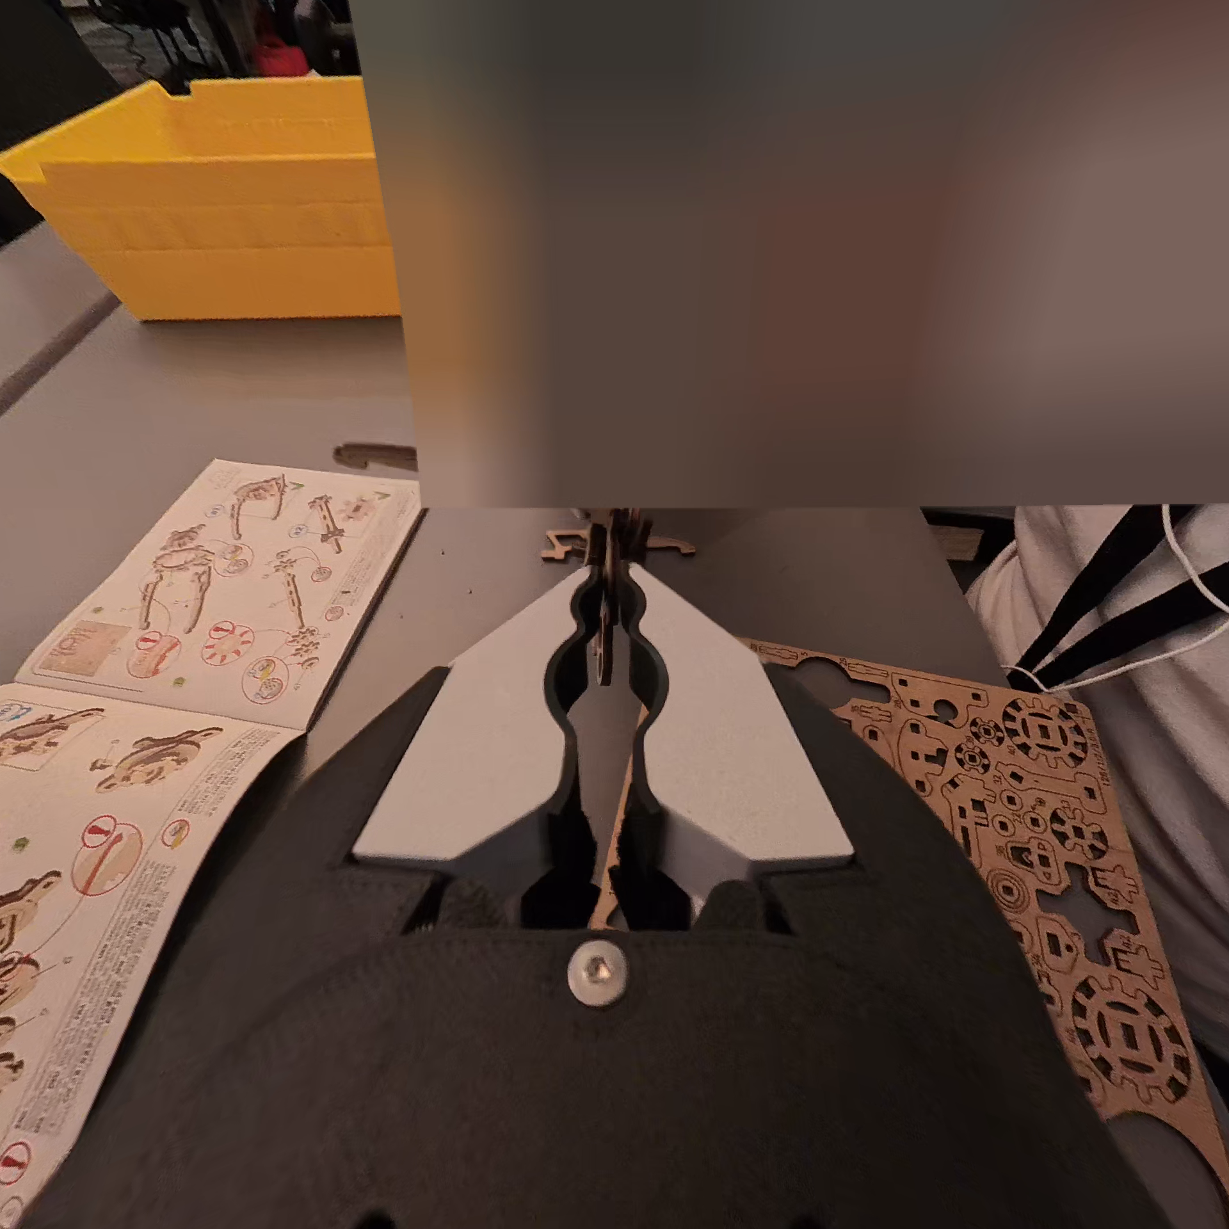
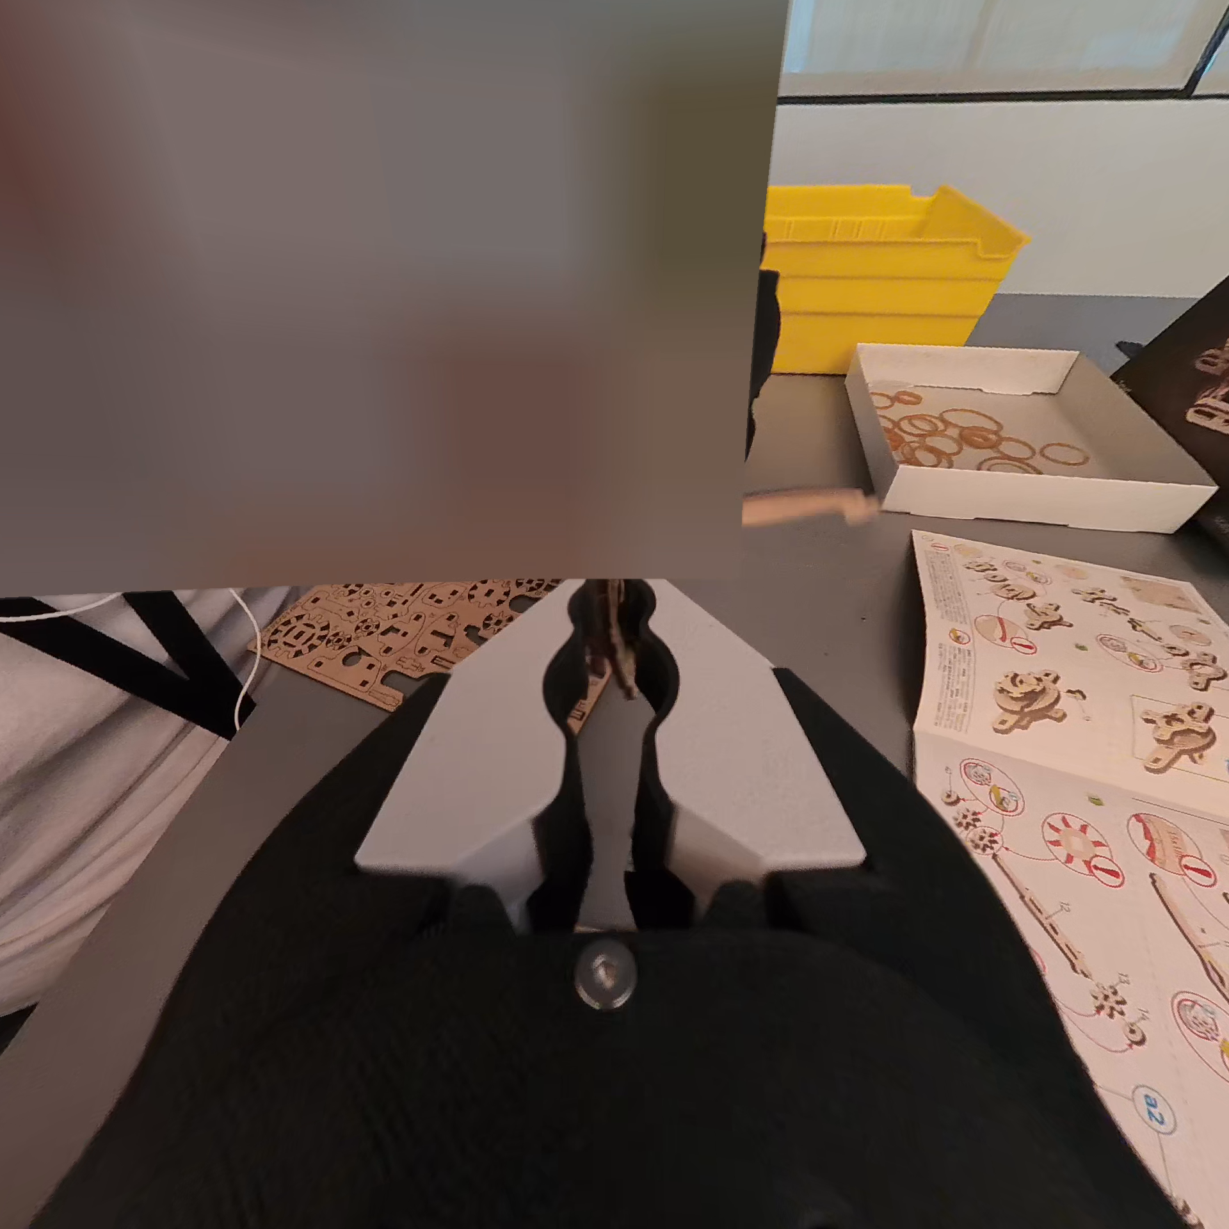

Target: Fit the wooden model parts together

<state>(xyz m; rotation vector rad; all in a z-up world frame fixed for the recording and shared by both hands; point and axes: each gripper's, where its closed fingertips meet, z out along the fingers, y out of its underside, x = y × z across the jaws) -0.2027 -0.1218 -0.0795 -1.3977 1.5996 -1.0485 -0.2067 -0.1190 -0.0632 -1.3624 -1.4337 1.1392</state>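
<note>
My left gripper [image 1: 606, 572] is shut on a thin wooden model part [image 1: 604, 638] held edge-on between its grey fingers [image 1: 505, 718]. A flat wooden piece [image 1: 665, 546] lies on the table just beyond the tips. My right gripper [image 2: 608, 598] is shut on a dark wooden model part [image 2: 618, 655], also edge-on. A laser-cut wooden parts sheet [image 1: 1037, 818] lies on the table right of the left gripper; it also shows in the right wrist view [image 2: 372, 638]. A blur patch hides what is beyond both grippers' tips.
An open instruction booklet [image 1: 199, 632] lies left of the left gripper and shows in the right wrist view [image 2: 1077, 765]. A yellow bin [image 1: 219, 206] [image 2: 878, 286] stands at the back. A white tray [image 2: 1037, 495] holds rubber bands [image 2: 957, 435]. A person in a white shirt [image 1: 1130, 731] sits close. The tips of both grippers are at nearly the same place.
</note>
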